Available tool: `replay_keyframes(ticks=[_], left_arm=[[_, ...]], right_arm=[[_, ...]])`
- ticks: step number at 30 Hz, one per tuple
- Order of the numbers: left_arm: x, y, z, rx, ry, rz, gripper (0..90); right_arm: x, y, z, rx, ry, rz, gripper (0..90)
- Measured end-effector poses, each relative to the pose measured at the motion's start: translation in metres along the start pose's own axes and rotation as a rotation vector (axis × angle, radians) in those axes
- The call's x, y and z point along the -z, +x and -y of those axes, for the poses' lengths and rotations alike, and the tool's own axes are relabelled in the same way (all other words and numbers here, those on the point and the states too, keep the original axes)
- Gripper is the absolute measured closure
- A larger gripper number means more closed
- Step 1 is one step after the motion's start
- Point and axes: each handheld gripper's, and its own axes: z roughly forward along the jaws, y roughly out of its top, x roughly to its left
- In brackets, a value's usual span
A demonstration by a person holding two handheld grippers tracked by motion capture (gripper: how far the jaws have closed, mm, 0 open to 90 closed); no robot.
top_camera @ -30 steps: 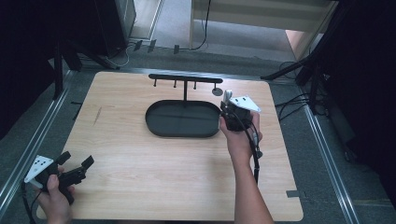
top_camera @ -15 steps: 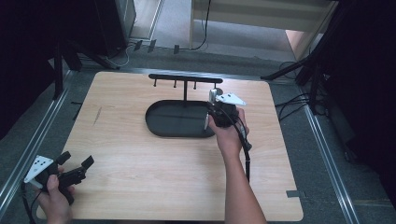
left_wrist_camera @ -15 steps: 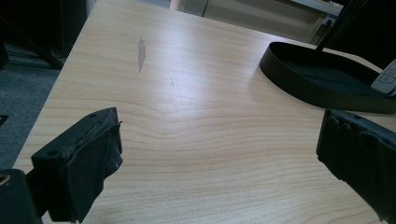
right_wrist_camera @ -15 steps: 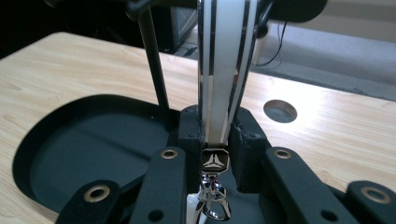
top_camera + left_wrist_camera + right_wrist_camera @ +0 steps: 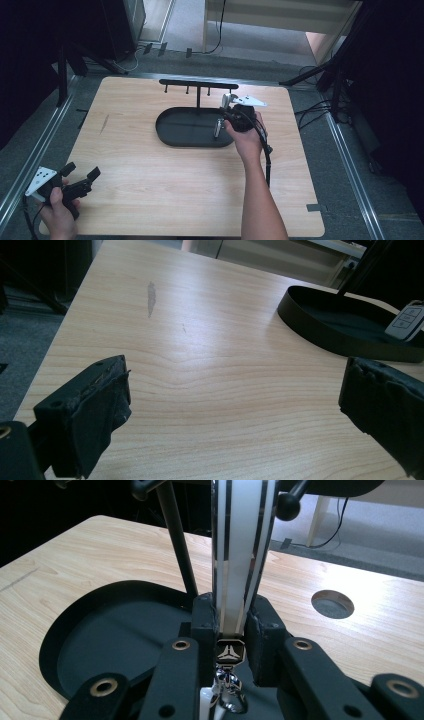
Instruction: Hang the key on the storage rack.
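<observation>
Right gripper view: the right gripper (image 5: 231, 630) is closed on a car key fob (image 5: 240, 555), clamped near its emblem end; the white body with dark stripes stands upright between the jaws, and a metal ring (image 5: 227, 695) hangs below.
Fob location: held over the right end of the black oval tray (image 5: 172, 137), near the stand's post (image 5: 198, 97), as seen in the high view.
Step in hand (judged): the fob is being carried at the hook rack (image 5: 195, 83).
Handling advice: grip to be kept firm; ring to be kept clear of the pegs (image 5: 287, 502) until aligned; approach to be slow.
Left gripper (image 5: 80, 182): jaws wide apart, nothing held, parked at the table's (image 5: 150, 190) near-left corner.
</observation>
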Motion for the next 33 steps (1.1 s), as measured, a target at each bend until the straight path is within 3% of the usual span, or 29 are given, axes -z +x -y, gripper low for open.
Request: replay_keyframes(ticks=[5, 12, 24, 30, 33], left_arm=[[-0.0002, -0.0002, 0.0000, 0.000, 0.000, -0.001, 0.2], [-0.0002, -0.0004, -0.0001, -0.005, 0.003, -0.002, 0.2], [-0.0003, -0.0003, -0.0001, -0.004, 0.004, -0.001, 0.2], [-0.0005, -0.0003, -0.0002, -0.005, 0.005, -0.001, 0.2], [-0.0007, -0.0003, -0.0002, -0.005, 0.004, -0.002, 0.1]], right_arm=[[-0.0022, -0.0020, -0.0038, -0.004, 0.003, 0.018, 77.0], [-0.0014, -0.0066, -0.0028, -0.016, -0.001, 0.006, 77.0], [0.0015, -0.0058, -0.0021, -0.026, -0.041, 0.028, 76.6], [0.0042, -0.0092, 0.0014, -0.061, -0.076, 0.028, 75.9], [0.0052, -0.0093, 0.0026, -0.045, -0.083, 0.034, 75.9]])
